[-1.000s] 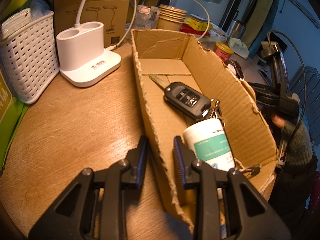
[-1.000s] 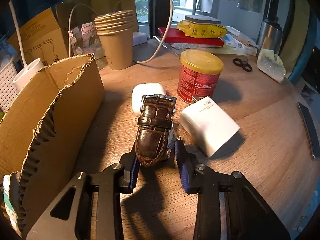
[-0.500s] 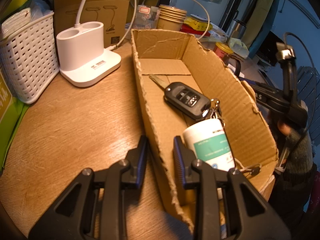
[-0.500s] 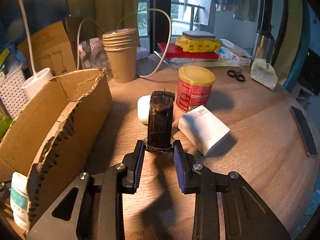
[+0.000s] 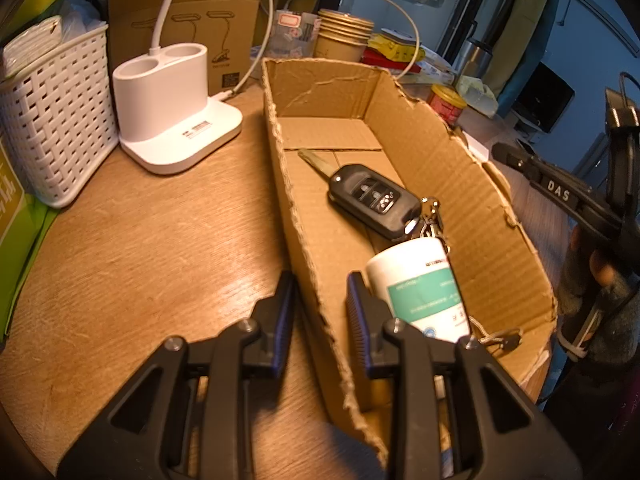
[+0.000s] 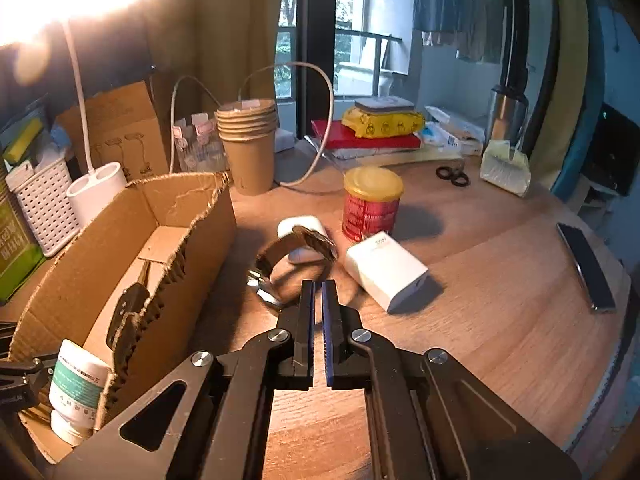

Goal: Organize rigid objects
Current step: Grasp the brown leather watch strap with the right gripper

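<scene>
Left gripper (image 5: pixel 318 308) straddles the near long wall of the cardboard box (image 5: pixel 400 132), one finger outside on the table (image 5: pixel 140 240), one inside; jaws drawn in close on the torn wall, apparently pinning the box so it will not slide while things go in. Box already holds a car key fob (image 5: pixel 374 200) with its ring of keys, and a white bottle with a teal label (image 5: pixel 420 284) lying just beside the inner finger. Right gripper (image 6: pixel 318 292) has just been closing, and its blue pads now stand nearly together on the strap of the wristwatch (image 6: pixel 294 256); the watch hangs ahead of the tips, blurred, so I cannot tell for sure how much strap sits between the pads, but it reads as clamped and lifted clear of the wood. The watch is near the box's outer wall, not yet over the opening. Loose on the table beyond it: a white earbud case (image 6: pixel 300 228), a white charger block (image 6: pixel 386 270), a red tin with a yellow lid (image 6: pixel 372 208); these look like the remaining candidates. A stack of paper cups (image 6: pixel 248 140) and a black phone (image 6: pixel 586 268) sit farther off. Judged step: carry the watch leftward over the rim and release inside. A thin strap grip leaves the watch free to swing and snag the ragged cardboard edge.
</scene>
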The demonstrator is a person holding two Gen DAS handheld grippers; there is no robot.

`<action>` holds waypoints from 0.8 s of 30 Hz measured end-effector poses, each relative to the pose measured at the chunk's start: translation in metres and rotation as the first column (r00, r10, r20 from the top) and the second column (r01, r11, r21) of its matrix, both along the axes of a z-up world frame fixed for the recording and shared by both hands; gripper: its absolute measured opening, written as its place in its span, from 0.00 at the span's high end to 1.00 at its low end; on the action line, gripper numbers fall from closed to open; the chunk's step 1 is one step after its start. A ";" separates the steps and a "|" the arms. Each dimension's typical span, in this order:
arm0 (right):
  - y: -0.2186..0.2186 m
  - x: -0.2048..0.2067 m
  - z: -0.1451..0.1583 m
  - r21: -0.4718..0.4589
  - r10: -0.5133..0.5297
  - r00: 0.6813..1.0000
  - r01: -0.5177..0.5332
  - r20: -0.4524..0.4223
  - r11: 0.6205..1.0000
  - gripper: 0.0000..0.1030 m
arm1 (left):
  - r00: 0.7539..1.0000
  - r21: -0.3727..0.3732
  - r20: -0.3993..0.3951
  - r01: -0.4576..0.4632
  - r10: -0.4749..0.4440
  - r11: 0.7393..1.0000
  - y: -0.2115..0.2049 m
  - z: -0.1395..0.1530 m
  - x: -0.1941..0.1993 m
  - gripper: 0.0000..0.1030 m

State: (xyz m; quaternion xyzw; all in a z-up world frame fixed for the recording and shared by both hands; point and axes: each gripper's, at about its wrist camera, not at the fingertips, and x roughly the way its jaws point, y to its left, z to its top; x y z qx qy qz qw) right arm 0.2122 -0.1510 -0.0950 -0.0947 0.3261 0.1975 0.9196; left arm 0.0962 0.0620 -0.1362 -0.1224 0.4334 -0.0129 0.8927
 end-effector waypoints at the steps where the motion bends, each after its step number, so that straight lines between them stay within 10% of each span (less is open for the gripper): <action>1: 0.000 0.001 -0.003 -0.005 0.002 1.000 -0.002 -0.007 1.000 0.96 | 1.000 0.000 0.000 0.000 0.000 1.000 0.000 0.000 0.000 0.72; 3: 0.003 0.003 -0.006 -0.006 -0.002 1.000 0.002 -0.010 1.000 0.95 | 1.000 0.000 0.000 0.000 0.000 1.000 0.000 0.000 0.000 0.72; 7: 0.014 0.005 -0.008 -0.008 0.017 1.000 -0.017 -0.006 1.000 0.44 | 1.000 0.000 -0.001 0.000 0.000 1.000 0.000 0.000 0.000 0.72; 24: 0.036 0.036 -0.010 0.205 0.167 0.979 -0.142 -0.113 0.968 0.48 | 1.000 0.000 -0.001 0.000 0.000 1.000 0.000 0.000 0.000 0.72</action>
